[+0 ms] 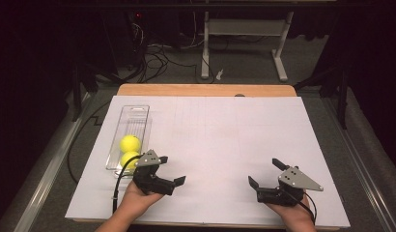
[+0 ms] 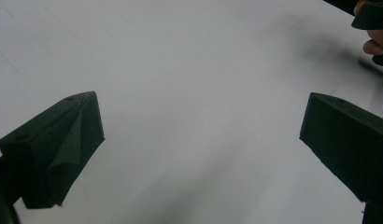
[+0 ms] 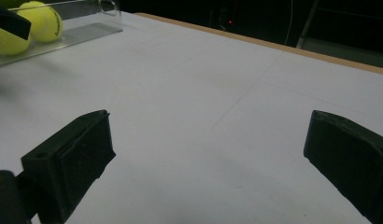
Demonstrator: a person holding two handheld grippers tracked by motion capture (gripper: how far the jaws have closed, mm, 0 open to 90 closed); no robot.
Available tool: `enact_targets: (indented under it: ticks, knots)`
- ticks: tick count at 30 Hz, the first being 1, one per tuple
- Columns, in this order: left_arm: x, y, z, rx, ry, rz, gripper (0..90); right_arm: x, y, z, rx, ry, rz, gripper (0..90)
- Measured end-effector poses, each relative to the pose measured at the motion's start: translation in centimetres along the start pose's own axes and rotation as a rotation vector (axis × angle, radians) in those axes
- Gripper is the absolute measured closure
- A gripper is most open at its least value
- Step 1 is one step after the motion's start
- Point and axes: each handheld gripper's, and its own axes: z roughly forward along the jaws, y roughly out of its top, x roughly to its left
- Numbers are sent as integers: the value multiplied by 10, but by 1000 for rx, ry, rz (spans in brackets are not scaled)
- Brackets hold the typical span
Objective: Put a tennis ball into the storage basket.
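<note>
White paper covers the table [image 1: 205,89]; both grippers, left [image 1: 173,170] and right [image 1: 264,173], rest with fingers apart.

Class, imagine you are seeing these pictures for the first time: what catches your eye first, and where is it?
Two yellow tennis balls in a clear tray at the white table's left side stand out most. Just beside the tray's near end is the left gripper, and the right gripper is at the near right, both with jaws wide apart and empty.

the left gripper [image 1: 172,170] hides part of the near tennis ball [image 1: 129,159]; the tray [image 1: 120,127] is cut off in the right gripper view.
</note>
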Motion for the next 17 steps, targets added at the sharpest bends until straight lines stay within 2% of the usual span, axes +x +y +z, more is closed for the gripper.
enact_targets:
  ticks: [4,7,11,14,17]
  knots:
    - [-3,3,-5,-28,-22,-18,6,-1,1,-3,-11,-3,10,21]
    - [-3,3,-6,-29,-19,-9,5,-2,1,-4,-19,-2,9,21]
    - [-2,5,-6,-39,-15,-20,5,-2,1,-5,-24,4,9,21]
    - [-3,5,-7,-57,-13,-5,5,-2,2,-6,-29,8,7,21]
    - [-2,6,-8,-71,-18,-21,4,-1,2,-6,-31,10,4,21]
